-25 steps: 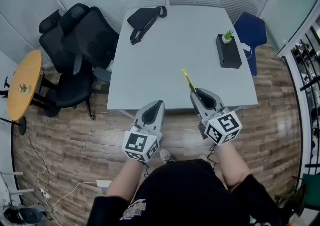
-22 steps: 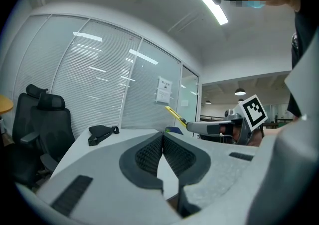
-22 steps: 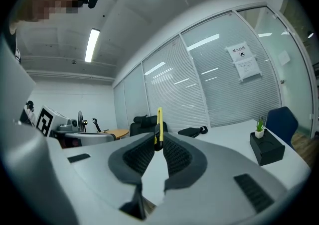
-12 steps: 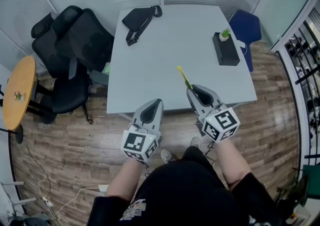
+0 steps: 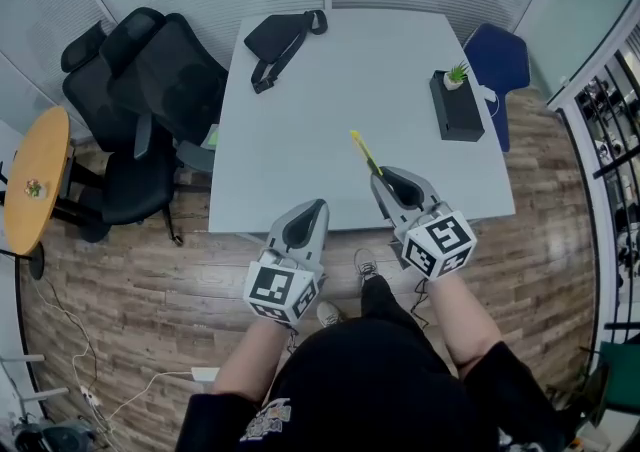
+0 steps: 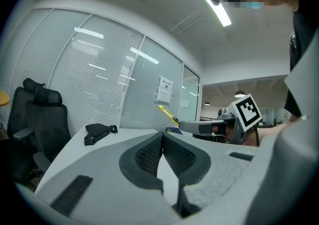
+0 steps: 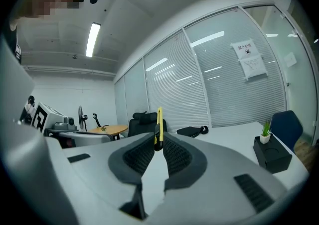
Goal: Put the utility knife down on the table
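Currently: item in hand, not yet set down.

**Item.** Slim yellow utility knife. It is gripped at its dark rear end, and its body juts forward and upward from the pads. It hangs in the air above the near part of the pale grey rectangular bench and does not appear to touch it. Whether the blade is extended cannot be told.

**Right claw**. Clenched on the utility knife, with both pads pressing on its flanks.

**Left claw**. Jaws together with nothing between them. It is held just short of the bench's near edge, beside the right claw.

**Also on the bench.**
- Black strapped pouch, at the far left corner.
- Black box carrying a small green potted plant, at the right side.
- Both lie well apart from the knife, and the middle of the top is bare.

**Handling note (judgement).**
- Bring the right claw down over the bare middle.
- Tip the knife's raised front end downward until its length lies close to flat.
- Let the body meet the surface before easing the pads apart. Released high or tilted, so thin a piece is likely to pivot, bounce or skid.
- Draw the claw straight back afterwards so the pads do not drag the handle.
- Keep the left claw aside, out of the knife's line.
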The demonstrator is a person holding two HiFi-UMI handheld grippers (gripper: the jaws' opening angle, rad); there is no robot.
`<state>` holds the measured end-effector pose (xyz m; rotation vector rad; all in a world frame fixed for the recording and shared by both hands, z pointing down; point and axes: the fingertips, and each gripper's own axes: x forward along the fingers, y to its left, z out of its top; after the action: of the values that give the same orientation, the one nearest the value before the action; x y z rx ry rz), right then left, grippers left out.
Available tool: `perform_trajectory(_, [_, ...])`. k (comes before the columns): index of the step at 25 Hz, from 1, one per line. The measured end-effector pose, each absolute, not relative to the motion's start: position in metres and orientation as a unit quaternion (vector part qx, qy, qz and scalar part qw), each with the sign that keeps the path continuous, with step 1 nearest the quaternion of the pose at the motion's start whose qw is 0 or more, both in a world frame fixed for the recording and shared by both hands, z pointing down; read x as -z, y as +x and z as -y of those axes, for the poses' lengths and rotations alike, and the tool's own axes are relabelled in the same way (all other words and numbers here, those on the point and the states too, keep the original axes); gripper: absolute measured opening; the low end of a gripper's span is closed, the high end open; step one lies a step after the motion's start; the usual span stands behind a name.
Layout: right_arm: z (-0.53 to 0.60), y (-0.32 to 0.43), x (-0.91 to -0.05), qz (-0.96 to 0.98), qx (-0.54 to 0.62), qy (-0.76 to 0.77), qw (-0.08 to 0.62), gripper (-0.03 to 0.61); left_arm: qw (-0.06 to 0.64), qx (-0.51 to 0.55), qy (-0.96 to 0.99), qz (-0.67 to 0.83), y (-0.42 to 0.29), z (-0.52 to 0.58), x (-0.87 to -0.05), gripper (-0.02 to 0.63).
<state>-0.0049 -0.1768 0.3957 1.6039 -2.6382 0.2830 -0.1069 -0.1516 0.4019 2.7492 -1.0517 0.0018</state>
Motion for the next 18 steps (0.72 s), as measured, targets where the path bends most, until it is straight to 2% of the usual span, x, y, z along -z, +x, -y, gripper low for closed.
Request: perform_trajectory(18, [0.283, 0.027, -0.455, 0.866, -0.136, 0.478, 0.052, 0.057, 0.117, -0.044, 0.917, 0.379, -0.065, 0.231, -0.448, 0.005])
